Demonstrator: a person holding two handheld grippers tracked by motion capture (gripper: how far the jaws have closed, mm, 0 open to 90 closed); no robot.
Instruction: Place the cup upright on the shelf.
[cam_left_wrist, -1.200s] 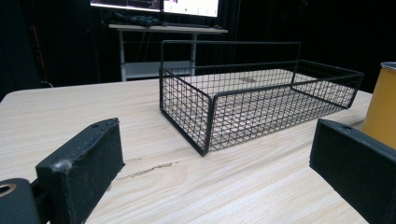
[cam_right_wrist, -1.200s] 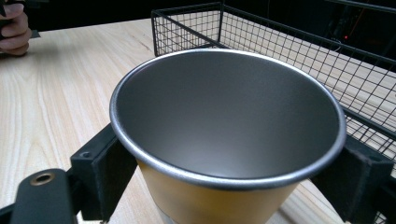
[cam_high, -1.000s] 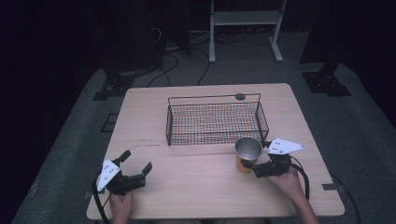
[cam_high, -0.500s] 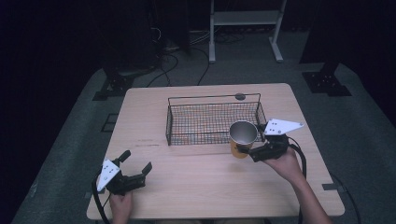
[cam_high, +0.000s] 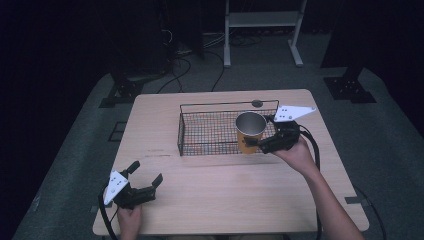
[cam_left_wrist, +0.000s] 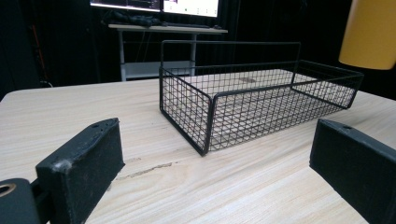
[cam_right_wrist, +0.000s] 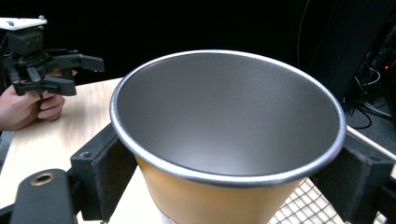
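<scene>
The yellow cup with its steel lining (cam_high: 250, 132) hangs upright in the air over the near right part of the wire basket (cam_high: 210, 131), clamped by the right gripper (cam_high: 265, 143), whose jaws press its wall just under the rim on two opposite sides. It seems to be clear of the basket's mesh floor, though the high view is too flat to judge the height. The left gripper (cam_high: 147, 176) rests low at the near left corner of the wooden surface (cam_high: 225, 195), jaws spread wide with nothing between them.

The grip sits high on a tapering wall, so the cup could slide down out of the jaws, or its base could catch the basket's near rail and tip if lowered too early.

The right gripper view shows the bare interior of the cup (cam_right_wrist: 229, 112); the left gripper view shows its yellow base (cam_left_wrist: 371, 32) hanging above the basket's rim (cam_left_wrist: 261, 88)
</scene>
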